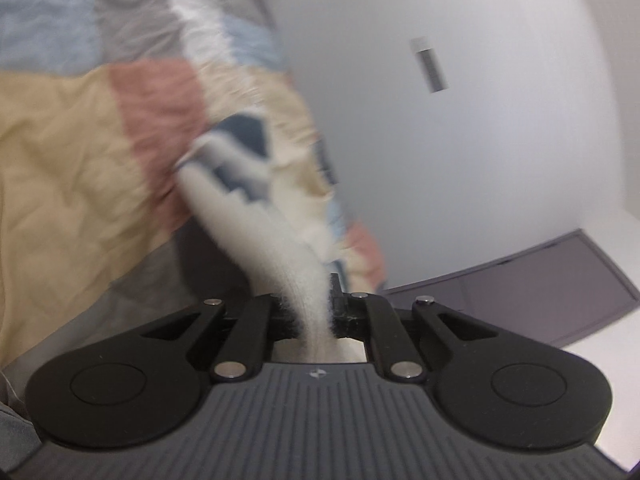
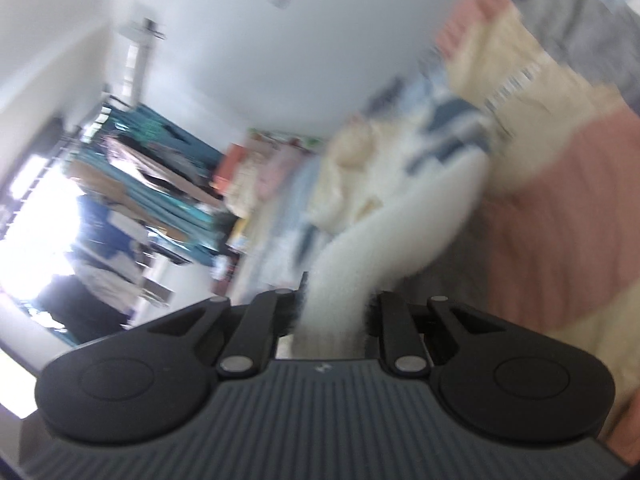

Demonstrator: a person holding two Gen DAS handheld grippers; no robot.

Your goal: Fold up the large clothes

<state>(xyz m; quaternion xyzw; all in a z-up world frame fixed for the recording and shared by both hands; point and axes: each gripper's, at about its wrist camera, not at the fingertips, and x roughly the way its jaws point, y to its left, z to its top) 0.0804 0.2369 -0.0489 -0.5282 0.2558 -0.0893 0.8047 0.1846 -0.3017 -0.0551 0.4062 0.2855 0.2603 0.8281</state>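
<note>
Both jaws pinch the white fleece garment, its patchwork bulk blocking cluttered shelves behind.

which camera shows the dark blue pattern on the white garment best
The left wrist view: the dark blue pattern sits near centre on the white garment, fairly distinct. The right wrist view shows the same pattern smaller and more smeared by blur.

At the lower right of the left wrist view we see a flat dark grey rectangular panel; at the left of the right wrist view, blurred teal hanging fabrics beside a bright white opening.
</note>
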